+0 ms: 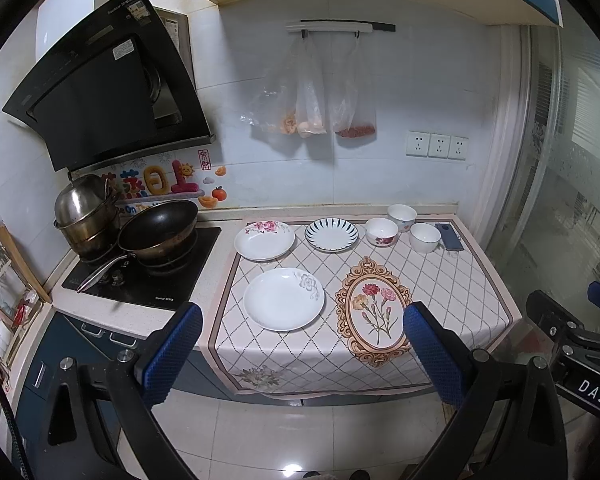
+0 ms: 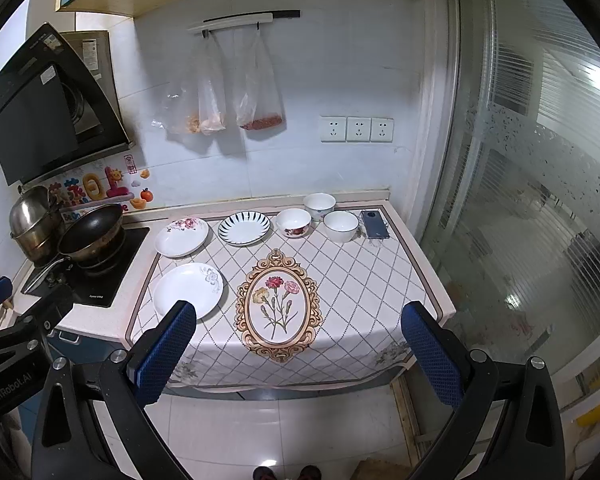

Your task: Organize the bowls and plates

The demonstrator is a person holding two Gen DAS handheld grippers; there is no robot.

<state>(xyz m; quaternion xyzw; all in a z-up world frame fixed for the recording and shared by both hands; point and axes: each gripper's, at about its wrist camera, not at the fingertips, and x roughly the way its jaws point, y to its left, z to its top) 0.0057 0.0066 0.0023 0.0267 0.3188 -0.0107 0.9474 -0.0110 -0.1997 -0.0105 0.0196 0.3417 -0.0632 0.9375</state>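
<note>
Both grippers are held back from the surface, above the floor, with nothing between their fingers: the left gripper has its blue-padded fingers spread wide and released, and the right gripper is likewise spread and empty. Just ahead of the left gripper, between its fingertips and a little toward its left finger, lies the white plate with a grey flower on the diamond-patterned cloth; in the right wrist view the same plate sits just beyond the tip of the right gripper's left finger. Farther ahead, along the back of the surface, the dishes run in a row from left to right: the white plate with pink flowers, then the blue-striped plate just beside it, then three bowls close together, namely the bowl with red flowers, the bowl with a blue motif behind it near the wall, and the plain white bowl. A dark phone lies just to the right of that last bowl. Beyond the left gripper's left finger stands the cooktop with a black wok and stacked steel pots.
</note>
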